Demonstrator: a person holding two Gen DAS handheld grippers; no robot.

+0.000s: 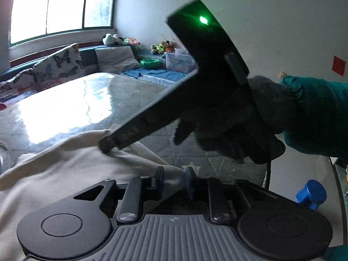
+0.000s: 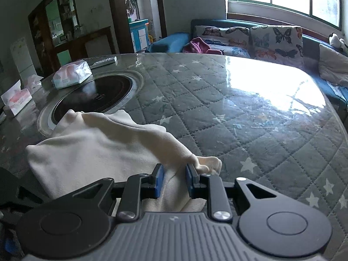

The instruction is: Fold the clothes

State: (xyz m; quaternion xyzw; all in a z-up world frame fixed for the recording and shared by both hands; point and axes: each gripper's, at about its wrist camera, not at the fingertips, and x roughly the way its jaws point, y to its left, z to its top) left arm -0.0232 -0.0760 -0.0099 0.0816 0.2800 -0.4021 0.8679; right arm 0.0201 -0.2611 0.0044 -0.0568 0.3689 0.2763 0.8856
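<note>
Folding has begun but looks far from finished: the cream garment [image 2: 91, 152] lies bunched on the quilted tabletop [image 2: 239, 113] near its front edge, one lobe reaching over the rim of the round black hotplate [image 2: 91, 95] set into the middle of the top. In the right wrist view the right gripper [image 2: 173, 181] has its blue-padded fingers a little apart with a ridge of the cloth running between them; whether the pads actually pinch it I cannot tell, though a small tuft pokes out just past the right finger. In the left wrist view the left gripper [image 1: 175, 181] stands with its fingers apart over the same cloth, fabric lying between them but seemingly not clamped. That view also shows the other tool's tip pressed on a fold of the garment, held by a gloved hand [image 1: 235, 130]. No neat, flat fold is visible anywhere; the cloth is rumpled, so by my judgement smoothing and most folds remain. Tissue packs [image 2: 71, 74] sit towards the far left corner, well apart from the work.
</note>
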